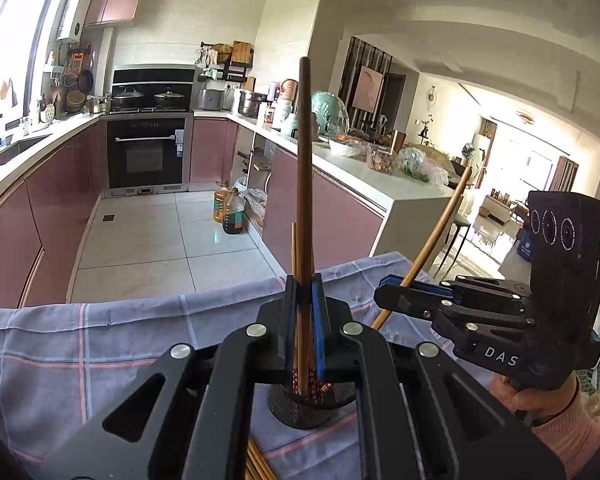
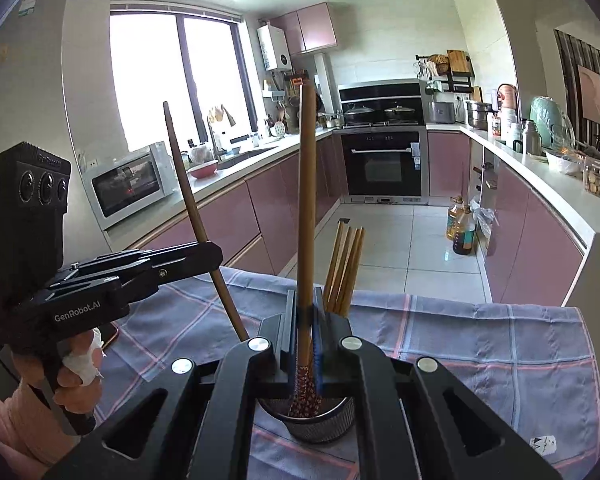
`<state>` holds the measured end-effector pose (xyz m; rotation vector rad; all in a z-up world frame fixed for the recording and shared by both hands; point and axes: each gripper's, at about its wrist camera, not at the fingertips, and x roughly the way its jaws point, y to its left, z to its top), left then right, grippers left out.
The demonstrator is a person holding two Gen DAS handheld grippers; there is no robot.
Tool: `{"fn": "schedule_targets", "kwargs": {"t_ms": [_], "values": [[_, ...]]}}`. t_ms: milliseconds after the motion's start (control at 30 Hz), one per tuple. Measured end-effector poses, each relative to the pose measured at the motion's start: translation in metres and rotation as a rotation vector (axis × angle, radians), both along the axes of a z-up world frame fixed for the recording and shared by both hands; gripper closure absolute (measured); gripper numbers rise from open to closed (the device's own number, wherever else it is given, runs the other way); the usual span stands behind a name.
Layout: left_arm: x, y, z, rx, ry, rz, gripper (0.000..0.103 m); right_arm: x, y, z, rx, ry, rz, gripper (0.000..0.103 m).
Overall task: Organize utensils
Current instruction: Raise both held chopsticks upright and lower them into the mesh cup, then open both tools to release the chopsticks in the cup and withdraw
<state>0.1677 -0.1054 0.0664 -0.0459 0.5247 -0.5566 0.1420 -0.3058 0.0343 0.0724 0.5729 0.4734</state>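
A black mesh holder (image 1: 300, 412) (image 2: 320, 420) stands on the blue-grey checked cloth (image 1: 100, 352) (image 2: 480, 344). My left gripper (image 1: 304, 292) is shut on a dark brown chopstick (image 1: 305, 160) that stands upright, its patterned lower end inside the holder. My right gripper (image 2: 305, 312) is shut on a lighter brown chopstick (image 2: 307, 200), whose patterned end also dips into the holder. In each wrist view the other gripper shows beside it: the right gripper (image 1: 396, 286) with its slanted stick (image 1: 440, 232), the left gripper (image 2: 211, 255) with its stick (image 2: 188, 192). Several tan chopsticks (image 2: 346, 268) stand in the holder.
More tan chopsticks (image 1: 254, 464) lie on the cloth near the camera. The cloth's far edge drops to a tiled kitchen floor with two oil bottles (image 1: 230, 210). Pink cabinets and white counters (image 2: 560, 196) line both sides. A hand in a pink sleeve (image 1: 556, 412) holds the right gripper.
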Motion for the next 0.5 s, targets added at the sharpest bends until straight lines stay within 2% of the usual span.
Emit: {"fn": "schedule_targets", "kwargs": {"t_ms": [267,500], "values": [[0.011,-0.017,-0.029,0.123,0.085,-0.047,0.095,0.016,0.008,-0.021,-0.037,0.113,0.015,0.097],[0.034,-0.019,-0.053,0.156,0.167,-0.050,0.095,0.035,0.012,-0.041,-0.051,0.184,-0.011,0.096]]}}
